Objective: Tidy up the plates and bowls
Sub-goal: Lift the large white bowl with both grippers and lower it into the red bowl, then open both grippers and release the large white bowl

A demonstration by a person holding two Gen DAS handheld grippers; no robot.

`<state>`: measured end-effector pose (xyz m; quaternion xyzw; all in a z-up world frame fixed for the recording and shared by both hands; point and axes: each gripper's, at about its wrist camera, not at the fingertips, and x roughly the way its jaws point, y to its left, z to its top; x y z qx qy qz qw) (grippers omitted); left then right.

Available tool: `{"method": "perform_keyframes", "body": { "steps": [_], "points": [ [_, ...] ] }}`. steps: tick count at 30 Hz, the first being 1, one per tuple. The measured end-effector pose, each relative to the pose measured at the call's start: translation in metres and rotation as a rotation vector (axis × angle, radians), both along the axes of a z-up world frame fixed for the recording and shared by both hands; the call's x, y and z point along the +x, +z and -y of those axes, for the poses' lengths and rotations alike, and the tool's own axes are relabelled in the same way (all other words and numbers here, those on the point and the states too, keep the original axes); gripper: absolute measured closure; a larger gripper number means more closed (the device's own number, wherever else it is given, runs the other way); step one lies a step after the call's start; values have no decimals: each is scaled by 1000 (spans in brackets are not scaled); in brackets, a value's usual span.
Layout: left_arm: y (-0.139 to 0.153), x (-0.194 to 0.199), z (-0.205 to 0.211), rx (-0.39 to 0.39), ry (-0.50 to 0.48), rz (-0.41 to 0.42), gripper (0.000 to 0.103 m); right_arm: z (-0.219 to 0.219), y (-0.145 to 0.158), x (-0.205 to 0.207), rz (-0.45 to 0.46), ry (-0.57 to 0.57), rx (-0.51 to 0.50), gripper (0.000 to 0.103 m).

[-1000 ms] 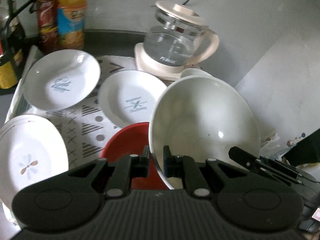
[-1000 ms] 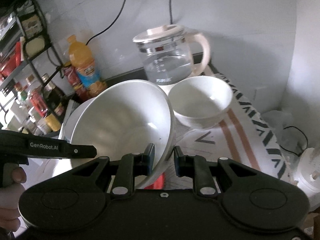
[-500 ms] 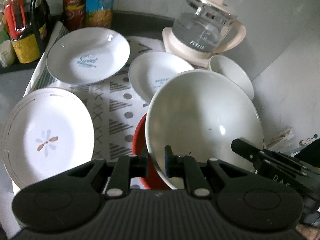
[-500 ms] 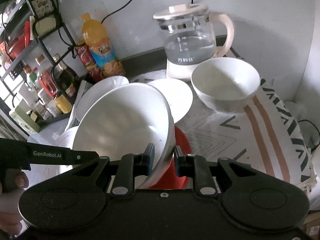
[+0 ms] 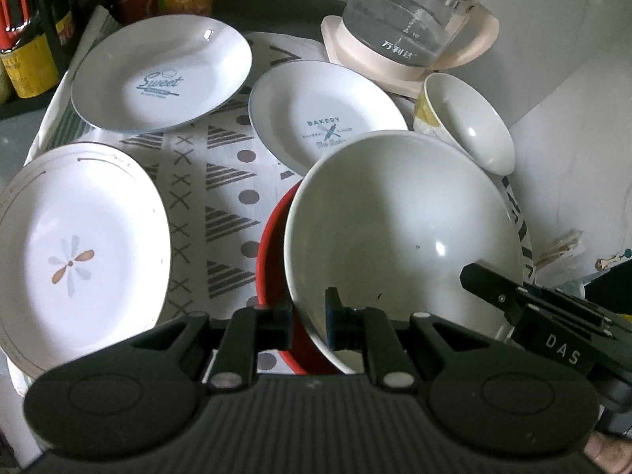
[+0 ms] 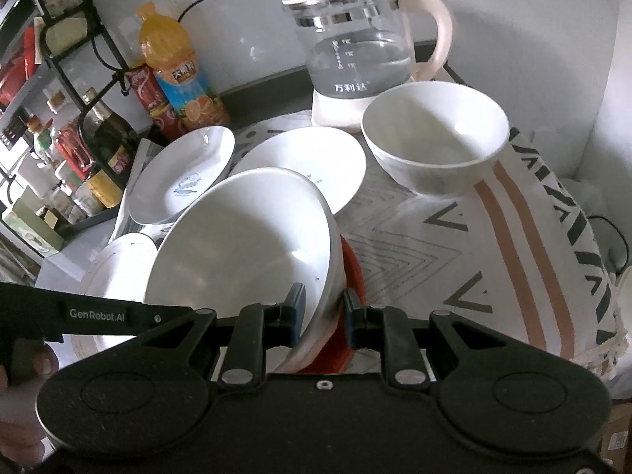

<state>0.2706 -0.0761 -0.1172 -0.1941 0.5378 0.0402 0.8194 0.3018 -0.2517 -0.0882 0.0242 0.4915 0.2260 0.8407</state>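
**A:** Big white bowl (image 5: 399, 233) is right in the middle, tilted, sitting over the red bowl (image 5: 272, 252) on the patterned cloth (image 5: 225, 197).

**B:** And both tools have it. The left gripper (image 5: 309, 318) has its jaws nearly closed, pinching the near rim. The right gripper (image 6: 320, 312) is clamped on the opposite rim, one finger inside, one outside.

**A:** Around it, the flower plate (image 5: 79, 249) lies to the left, with the "Sweet" plate (image 5: 162, 75) and "Bakery" plate (image 5: 324, 118) behind.

**B:** A smaller white bowl (image 6: 434, 138) stands upright by the glass kettle (image 6: 359, 51), just in front of it.

**A:** Juice bottle (image 6: 177, 71) and a rack (image 6: 67, 91) of bottles at the far left of the desk.
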Motion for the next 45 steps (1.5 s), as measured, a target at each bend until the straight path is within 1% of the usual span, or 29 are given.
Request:
{"method": "perform_keyframes", "body": {
  "steps": [2, 5, 10, 15, 16, 18, 21, 23, 25, 26, 29, 34, 40, 45],
  "points": [
    [-1, -1, 0, 3, 2, 8, 91, -1, -4, 1, -6, 5, -9, 84],
    [-4, 0, 1, 20, 4, -6, 91, -5, -8, 3, -8, 13, -24, 86],
    [2, 0, 1, 33, 9, 2, 91, -7, -12, 7, -11, 2, -40, 91],
    [15, -4, -7, 42, 48, 41, 90, -7, -15, 10, -16, 0, -41, 91],
    [18, -5, -8, 44, 54, 53, 90, -7, -15, 10, -16, 1, -41, 93],
    [25, -6, -11, 39, 58, 78, 90, -9, -15, 10, -4, 6, -51, 94],
    [32, -6, -11, 48, 59, 91, 88, -9, -14, 12, -7, 13, -44, 95],
    [34, -4, -11, 50, 59, 101, 81, -8, -12, 13, -14, 22, -29, 89],
    [37, -1, -9, 51, 59, 111, 66, -5, -5, 14, -8, 19, 5, 80],
    [38, 0, -7, 52, 61, 119, 60, -3, 0, 14, 11, 15, 11, 78],
    [41, 6, -3, 49, 57, 138, 51, 4, 12, 14, 48, 14, 36, 73],
    [42, 23, 8, 43, 29, 153, 49, 27, 18, 20, 85, -66, 34, 51],
    [36, 45, 26, 33, -23, 166, 47, 59, 17, 26, 95, -163, 35, 38],
    [29, 69, 44, 18, -72, 161, 47, 82, 15, 32, 104, -238, 28, 33]
  ]
}}
